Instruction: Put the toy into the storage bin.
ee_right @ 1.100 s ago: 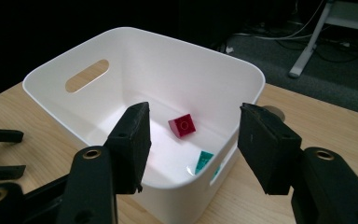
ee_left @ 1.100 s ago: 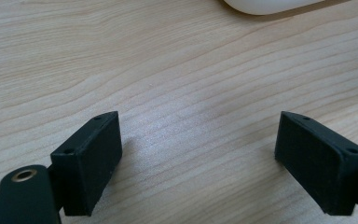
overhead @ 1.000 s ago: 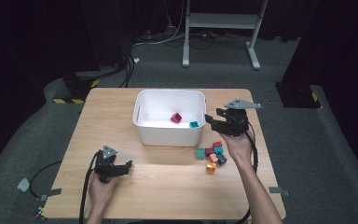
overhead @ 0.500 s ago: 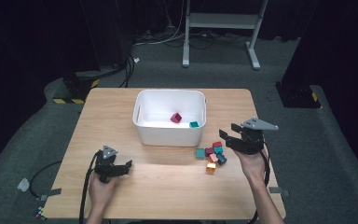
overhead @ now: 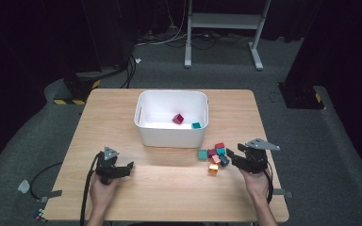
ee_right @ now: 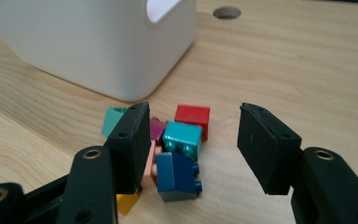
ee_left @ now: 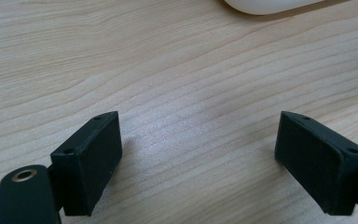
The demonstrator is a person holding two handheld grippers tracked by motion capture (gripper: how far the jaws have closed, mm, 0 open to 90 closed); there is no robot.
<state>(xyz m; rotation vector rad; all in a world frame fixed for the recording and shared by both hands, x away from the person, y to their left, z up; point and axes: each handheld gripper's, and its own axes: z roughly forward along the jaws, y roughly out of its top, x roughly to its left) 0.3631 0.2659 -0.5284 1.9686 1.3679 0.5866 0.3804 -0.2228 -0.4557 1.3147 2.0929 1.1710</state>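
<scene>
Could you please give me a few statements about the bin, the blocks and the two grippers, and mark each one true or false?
1. The white bin holds two blocks, a dark red block and a teal block. True.
2. The right gripper is shut on a block. False: its jaws stand open, with the dark blue block in front of them.
3. The left gripper is open over bare table. True.
4. The pile of loose blocks lies to the left of the bin. False: it lies by the bin's front right corner.
5. The red block lies inside the bin. False: it is on the table.
</scene>
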